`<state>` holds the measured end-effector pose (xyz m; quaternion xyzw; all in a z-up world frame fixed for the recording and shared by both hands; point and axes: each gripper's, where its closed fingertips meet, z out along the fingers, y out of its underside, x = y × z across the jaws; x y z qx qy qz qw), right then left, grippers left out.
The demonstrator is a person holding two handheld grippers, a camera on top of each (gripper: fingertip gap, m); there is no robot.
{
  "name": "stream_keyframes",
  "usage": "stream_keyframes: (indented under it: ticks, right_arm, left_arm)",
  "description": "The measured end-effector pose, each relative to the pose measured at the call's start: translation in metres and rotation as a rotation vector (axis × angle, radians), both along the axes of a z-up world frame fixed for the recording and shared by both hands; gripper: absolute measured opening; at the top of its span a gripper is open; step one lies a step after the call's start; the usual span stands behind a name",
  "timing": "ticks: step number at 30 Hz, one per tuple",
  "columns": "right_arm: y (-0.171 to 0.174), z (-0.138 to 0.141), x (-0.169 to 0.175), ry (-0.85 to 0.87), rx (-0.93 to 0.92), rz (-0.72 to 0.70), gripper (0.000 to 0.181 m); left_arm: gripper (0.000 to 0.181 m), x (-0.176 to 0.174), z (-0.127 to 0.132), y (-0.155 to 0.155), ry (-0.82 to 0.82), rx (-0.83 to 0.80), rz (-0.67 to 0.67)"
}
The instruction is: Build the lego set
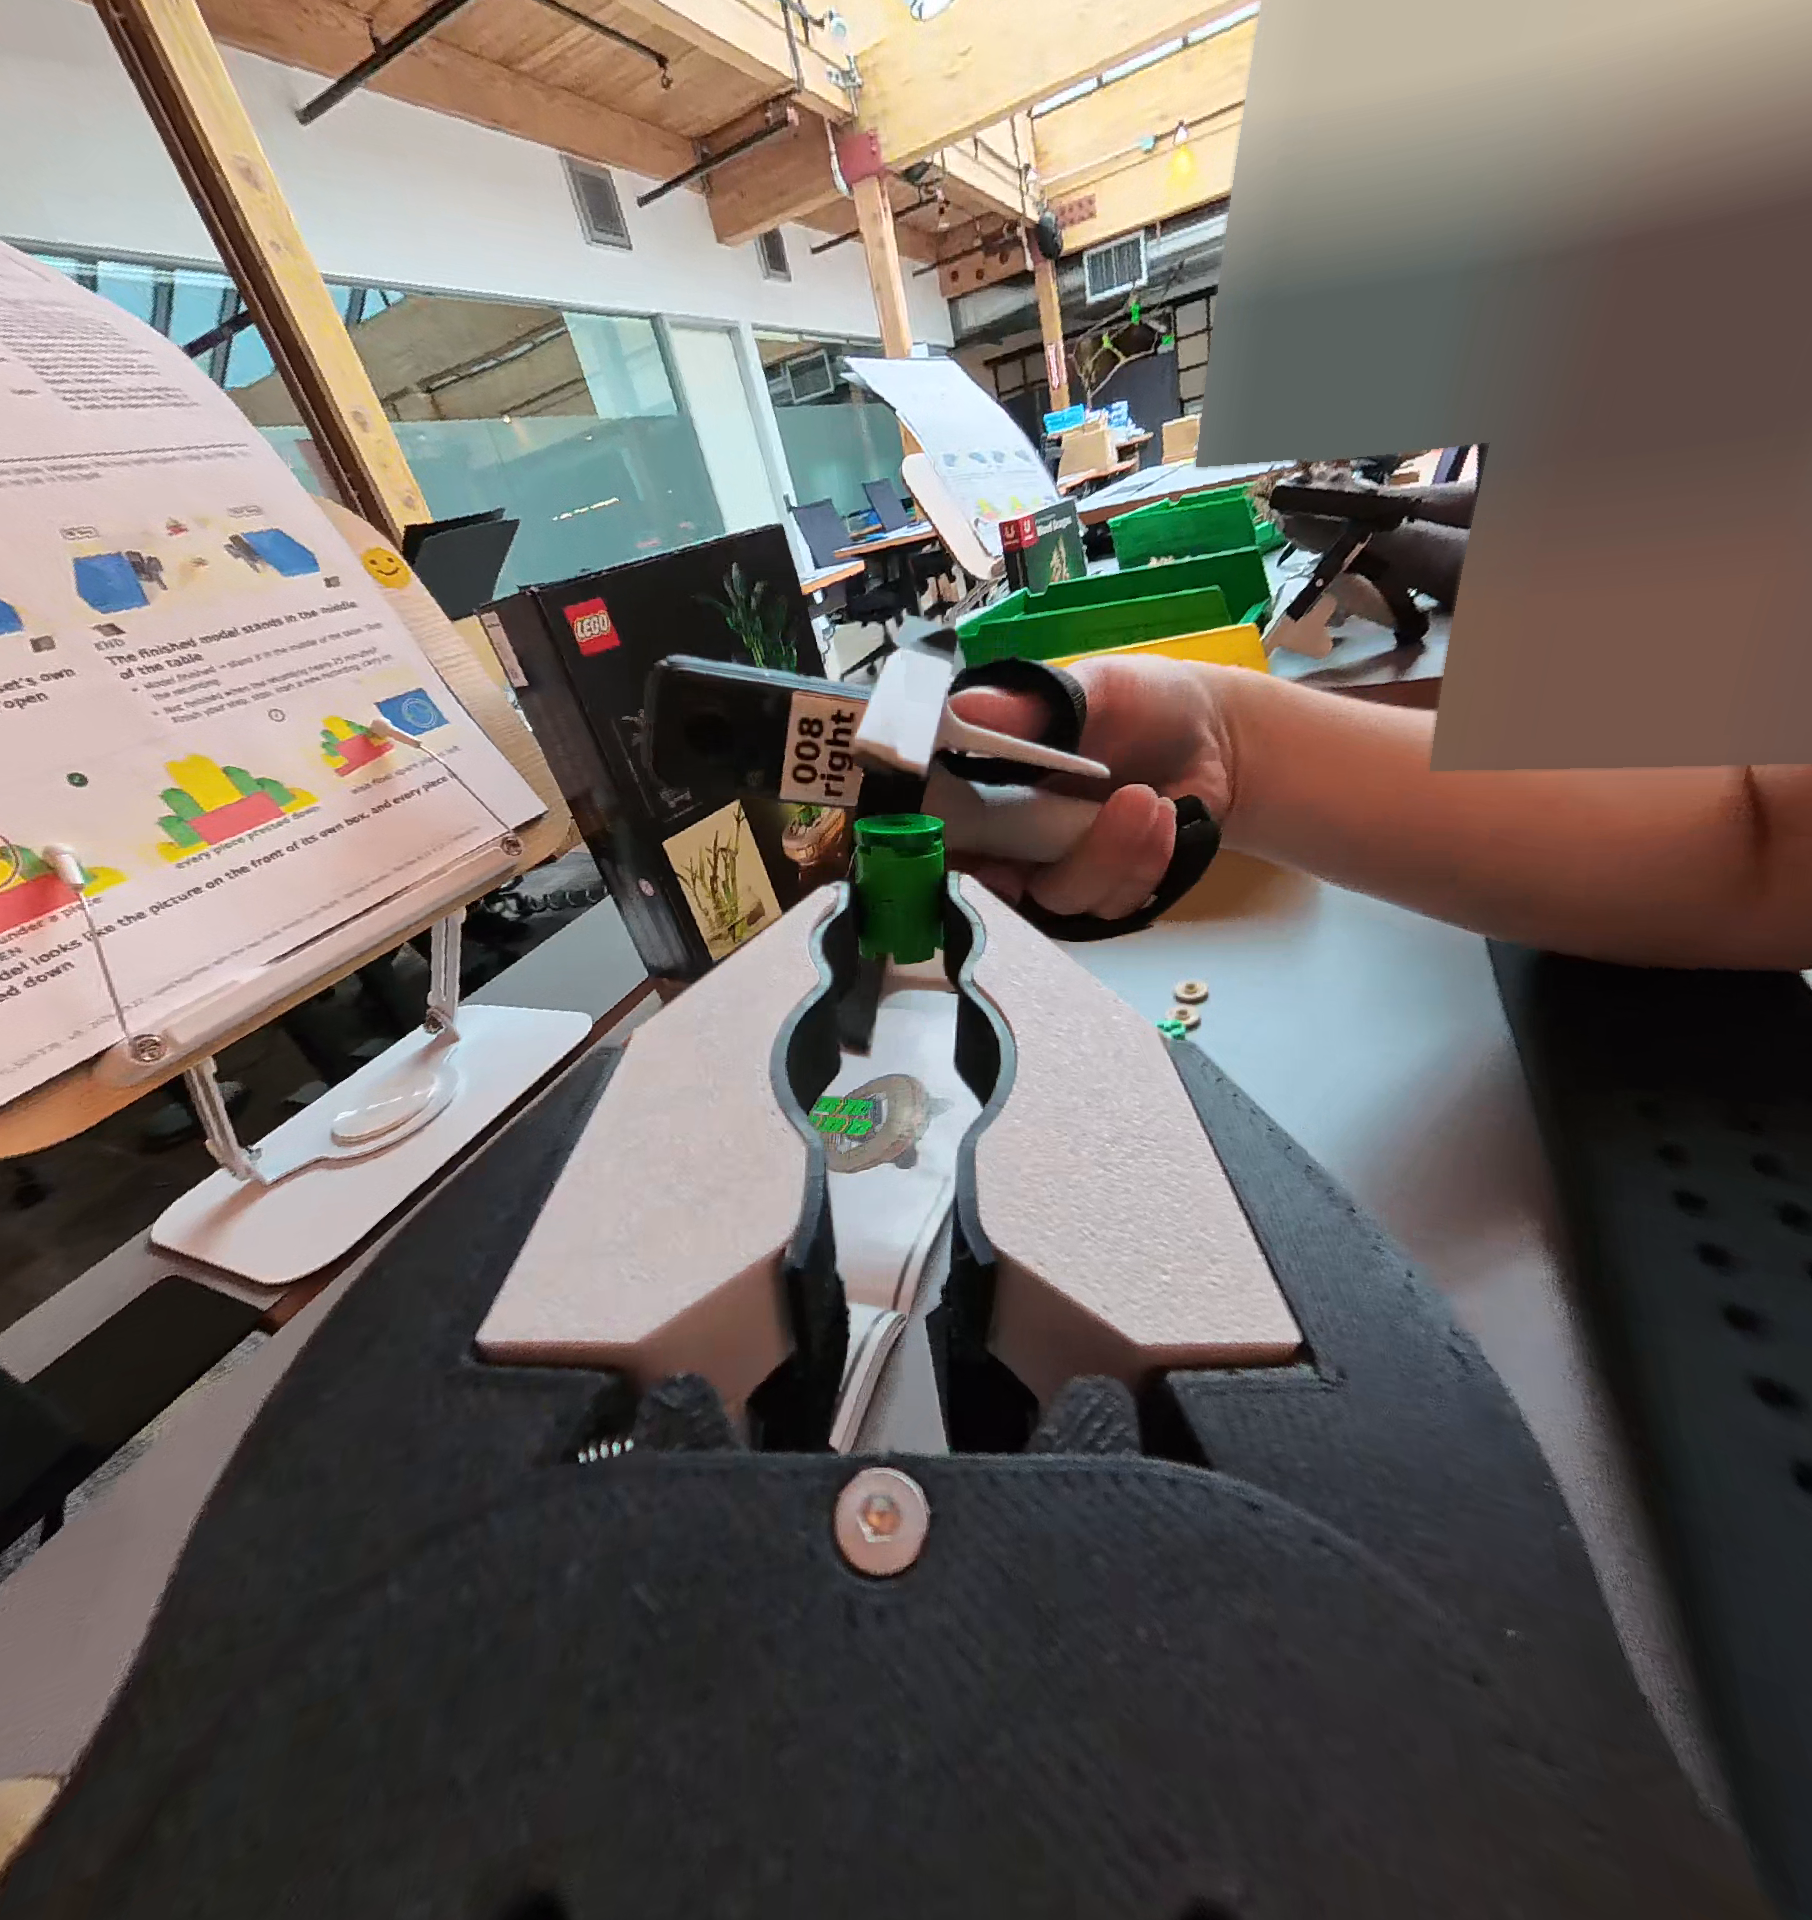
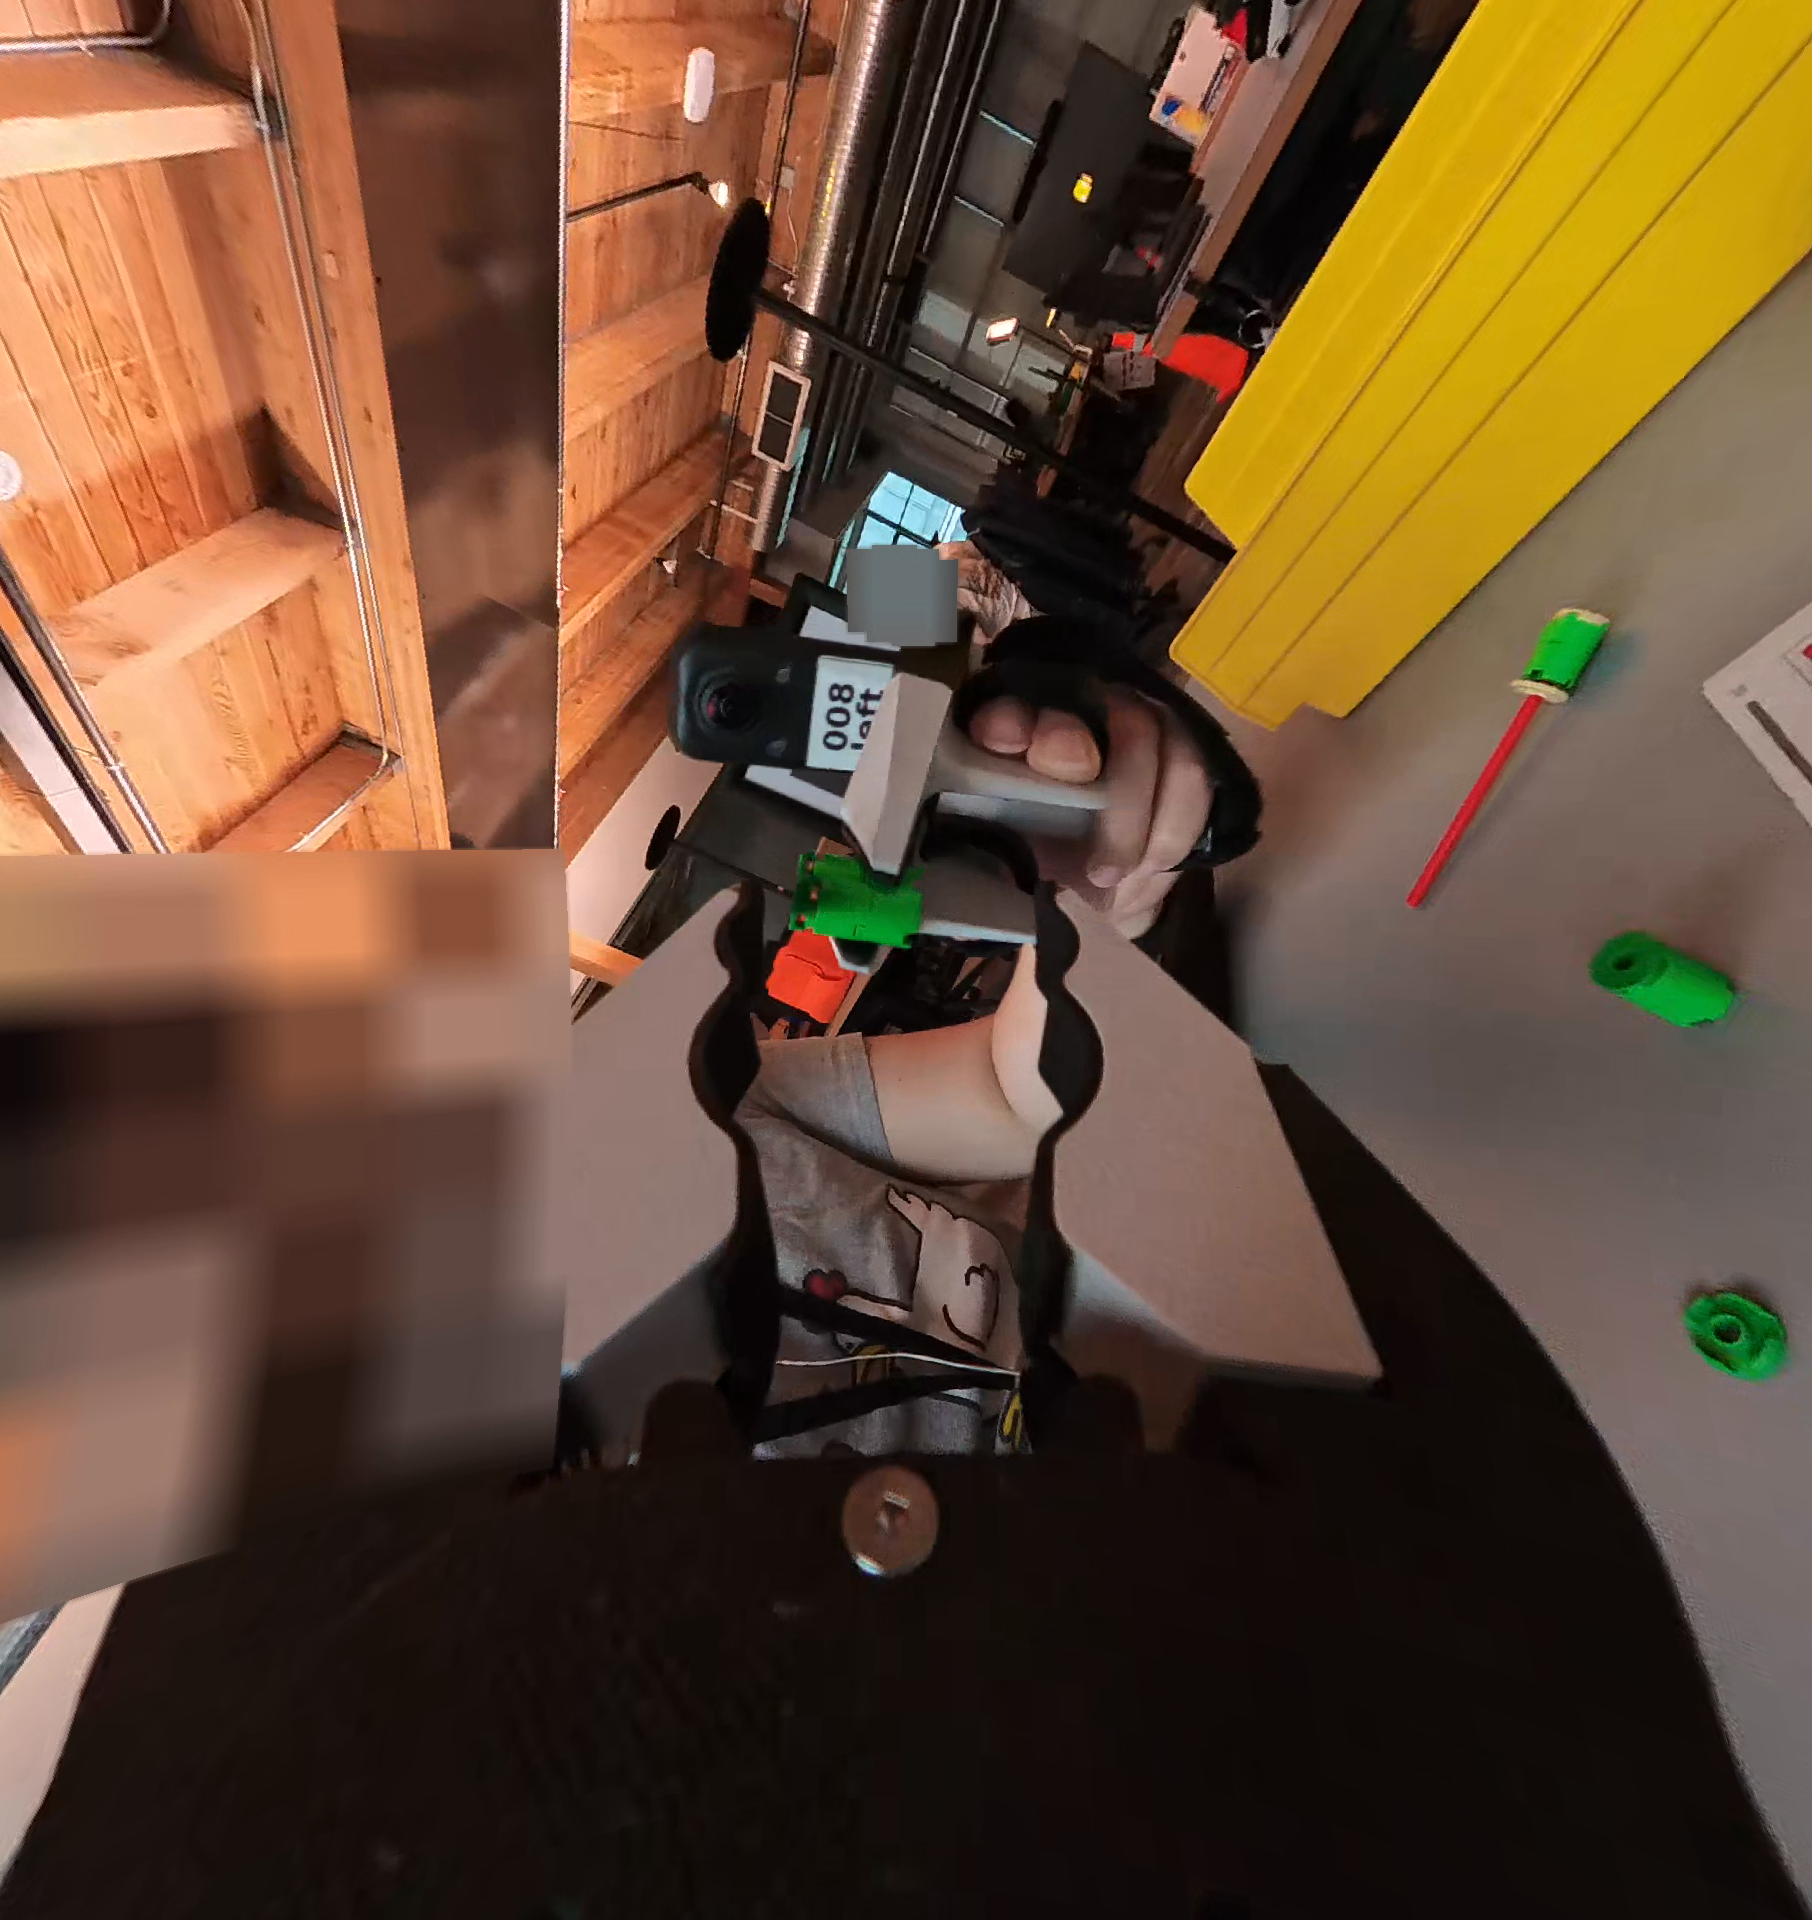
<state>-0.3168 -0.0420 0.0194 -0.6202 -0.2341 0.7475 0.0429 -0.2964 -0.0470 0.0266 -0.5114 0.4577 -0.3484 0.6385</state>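
Left gripper (image 1: 897, 914) clamps green cylinder (image 1: 899, 883) — box (image 1: 663, 748) behind.

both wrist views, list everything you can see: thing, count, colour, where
green cylinder stack: 1, green, held up between both grippers' tips
loose green cylinder: 1, green, lying on the grey table
green round plate: 1, green, on the table
red rod with green top: 1, red and green, on the table beside the yellow bin
green bins: at least 2, green, behind the yellow one
set box: 1, black, standing at the table's far edge
instruction sheet on stand: 1, white, far left
left gripper: 1, black and tan, gripping the stack
right gripper: 1, same colours, tips at the stack
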Motion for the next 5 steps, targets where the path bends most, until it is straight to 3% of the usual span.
stream_keyframes:
  ticks: [1,5]
  right_arm:
    - [-0.0014,-0.0005,-0.0013,-0.004,-0.002,0.003,0.052]
    - [-0.0059,0.0016,-0.0025,0.005,-0.006,0.021,0.049]
  left_arm:
    - [0.013,0.0013,-0.0017,0.0002,0.013,0.008,0.007]
    - [0.014,0.0053,-0.0059,-0.0009,0.044,0.020,0.010]
